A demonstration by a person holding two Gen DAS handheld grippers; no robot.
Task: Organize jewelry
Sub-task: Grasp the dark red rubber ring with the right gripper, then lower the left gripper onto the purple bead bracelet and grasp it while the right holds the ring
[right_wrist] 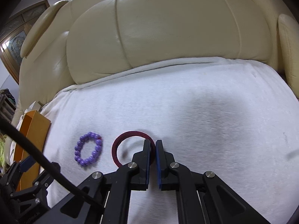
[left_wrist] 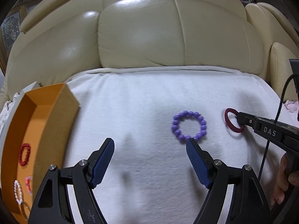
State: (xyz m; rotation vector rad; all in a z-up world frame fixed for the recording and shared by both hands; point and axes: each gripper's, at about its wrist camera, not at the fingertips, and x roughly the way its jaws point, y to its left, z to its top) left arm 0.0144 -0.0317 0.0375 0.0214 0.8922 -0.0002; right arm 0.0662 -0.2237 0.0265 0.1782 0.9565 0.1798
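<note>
A purple bead bracelet [left_wrist: 188, 125] lies on the white towel [left_wrist: 140, 102]; it also shows in the right wrist view [right_wrist: 88, 149]. My left gripper [left_wrist: 150, 141] is open and empty, its right fingertip just short of the purple bracelet. My right gripper [right_wrist: 153, 142] is shut on the right side of a dark red ring bracelet [right_wrist: 119, 140], which rests on the towel; this also shows in the left wrist view [left_wrist: 228, 119]. An orange box [left_wrist: 40, 115] at the left holds a red bead bracelet [left_wrist: 24, 154], a pearl bracelet [left_wrist: 18, 191] and a pink one [left_wrist: 28, 183].
The towel covers the seat of a cream leather sofa [left_wrist: 149, 33], whose backrest rises behind. The right gripper's cable [left_wrist: 280, 100] hangs at the right. The orange box also shows at the left in the right wrist view [right_wrist: 33, 128].
</note>
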